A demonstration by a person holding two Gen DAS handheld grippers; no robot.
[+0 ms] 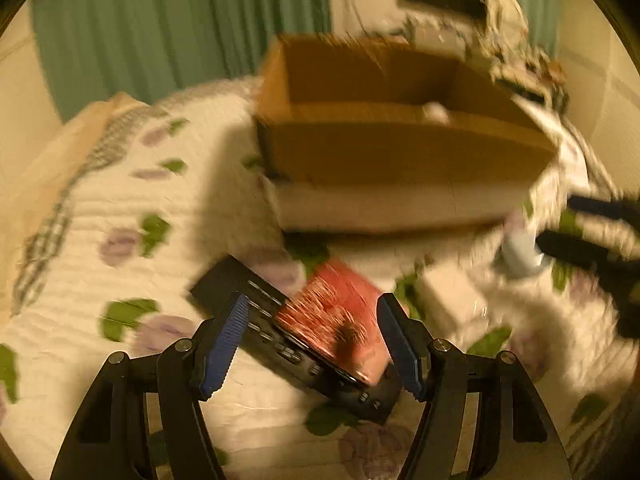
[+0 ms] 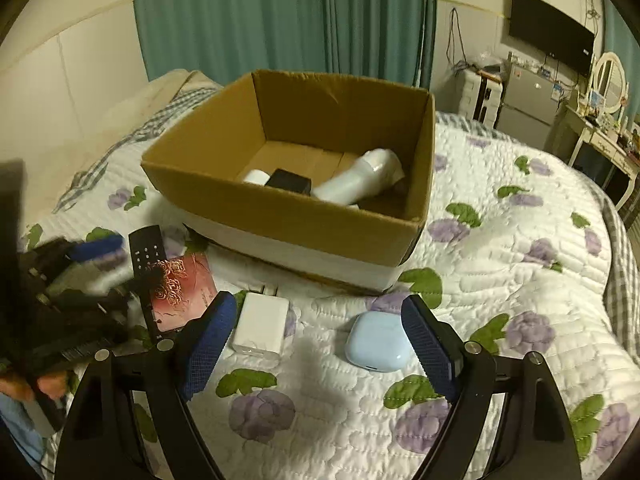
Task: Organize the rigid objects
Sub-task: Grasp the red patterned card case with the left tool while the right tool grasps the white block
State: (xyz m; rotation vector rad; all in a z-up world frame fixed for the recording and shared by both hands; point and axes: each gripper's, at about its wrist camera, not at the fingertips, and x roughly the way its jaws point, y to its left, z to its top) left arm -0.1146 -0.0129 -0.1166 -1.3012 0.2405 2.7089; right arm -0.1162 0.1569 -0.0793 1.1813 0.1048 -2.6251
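Note:
My left gripper (image 1: 314, 336) is open over a black remote (image 1: 256, 300) and a red patterned box (image 1: 340, 316) that lies across it on the quilt; this view is blurred. My right gripper (image 2: 320, 346) is open too. A light-blue earbud case (image 2: 378, 342) rests on the quilt between its fingers, close to the right finger (image 2: 432, 348), with neither pad pressing on it. A white charger block (image 2: 262, 324) lies beside the left finger (image 2: 208, 344). The red box (image 2: 182, 292) and the remote (image 2: 146, 264) show further left, beneath the blurred left gripper (image 2: 80, 264).
An open cardboard box (image 2: 280, 208) stands on the flowered quilt (image 2: 500, 264) behind the objects; it holds a white bottle (image 2: 360, 180), a black block (image 2: 290, 180) and a white cylinder (image 2: 256, 176). A hand (image 2: 44, 388) shows at lower left. Furniture and a wall screen stand far right.

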